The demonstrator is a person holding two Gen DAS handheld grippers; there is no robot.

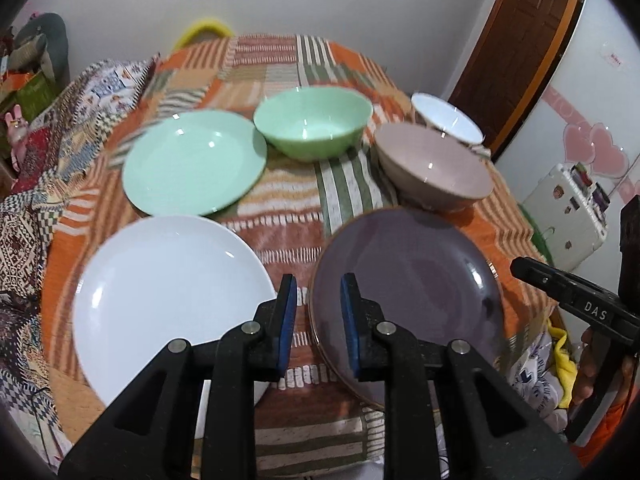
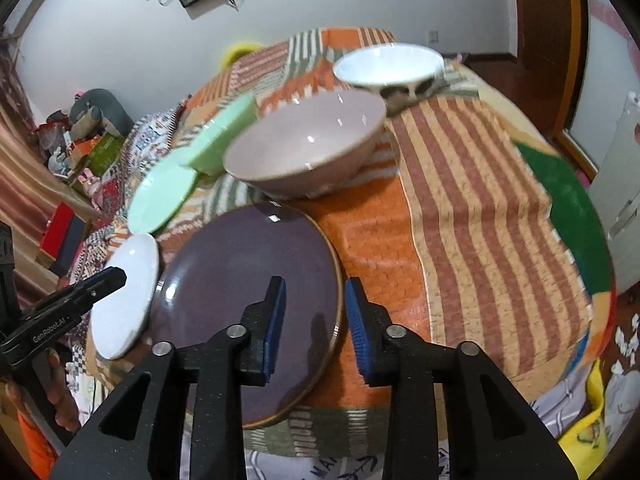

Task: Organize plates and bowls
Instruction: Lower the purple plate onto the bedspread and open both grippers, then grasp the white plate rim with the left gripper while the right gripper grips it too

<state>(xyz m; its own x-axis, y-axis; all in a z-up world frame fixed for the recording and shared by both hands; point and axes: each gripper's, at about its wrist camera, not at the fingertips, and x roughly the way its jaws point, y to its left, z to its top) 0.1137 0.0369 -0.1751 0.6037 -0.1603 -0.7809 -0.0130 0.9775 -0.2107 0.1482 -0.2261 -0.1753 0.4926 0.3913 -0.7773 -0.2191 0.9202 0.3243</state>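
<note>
On the patchwork-covered table lie a white plate (image 1: 160, 300), a purple plate (image 1: 416, 280), a green plate (image 1: 192, 164), a green bowl (image 1: 314, 124), a pink bowl (image 1: 434, 168) and a white bowl (image 1: 446, 118). My left gripper (image 1: 318, 292) is open and empty, above the gap between the white and purple plates. My right gripper (image 2: 314, 296) is open and empty, its jaws either side of the purple plate's (image 2: 248, 288) right rim, above it. The pink bowl (image 2: 304, 148), white bowl (image 2: 388, 64), green bowl (image 2: 224, 140), green plate (image 2: 164, 192) and white plate (image 2: 124, 296) also show there.
The striped tablecloth (image 2: 480, 208) covers the round table and hangs over its edges. A wooden door (image 1: 516, 40) and a white appliance (image 1: 568, 208) stand to the right. Clutter and toys (image 2: 88, 132) sit at the left. The right gripper's body (image 1: 580, 304) shows at the left view's right edge.
</note>
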